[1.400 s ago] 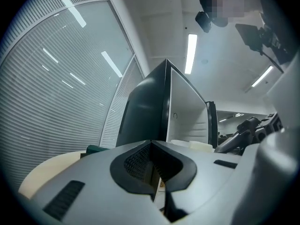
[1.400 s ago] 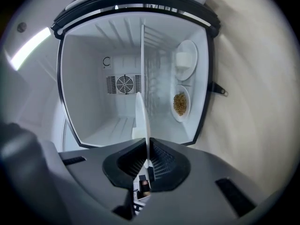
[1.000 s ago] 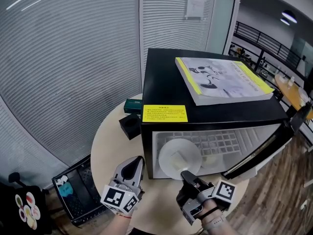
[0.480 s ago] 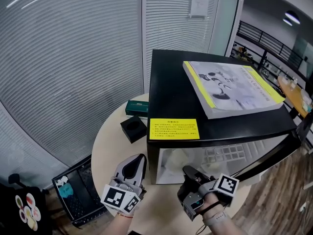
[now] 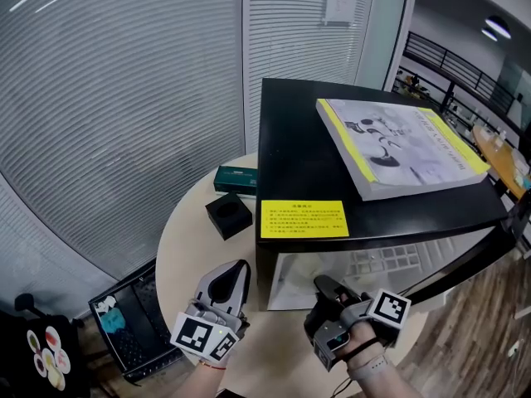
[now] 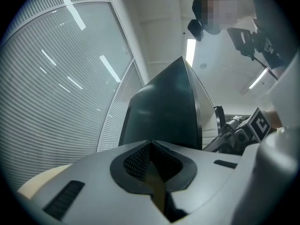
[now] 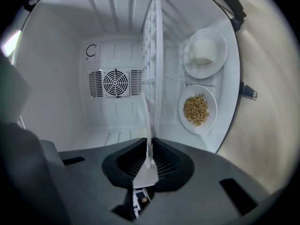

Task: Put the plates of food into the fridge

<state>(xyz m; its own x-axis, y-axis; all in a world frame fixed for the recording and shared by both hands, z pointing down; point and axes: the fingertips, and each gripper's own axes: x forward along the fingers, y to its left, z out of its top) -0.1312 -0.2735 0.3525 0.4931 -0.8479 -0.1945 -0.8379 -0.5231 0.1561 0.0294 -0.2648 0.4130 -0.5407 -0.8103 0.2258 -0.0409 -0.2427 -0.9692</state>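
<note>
White plate (image 7: 149, 175) pinched edge-on in my right gripper (image 7: 149, 144), lined up with the fridge shelf (image 7: 152, 55) straight ahead; left gripper (image 6: 151, 144) closed, empty.

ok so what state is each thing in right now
fridge door, open
left gripper, shut and empty
right gripper, shut on the held plate
held plate, gripped by its rim, edge-on inside the fridge
plate of grains, set down inside the fridge
plate of white food, set down inside the fridge
book, closed, flat on the fridge
</note>
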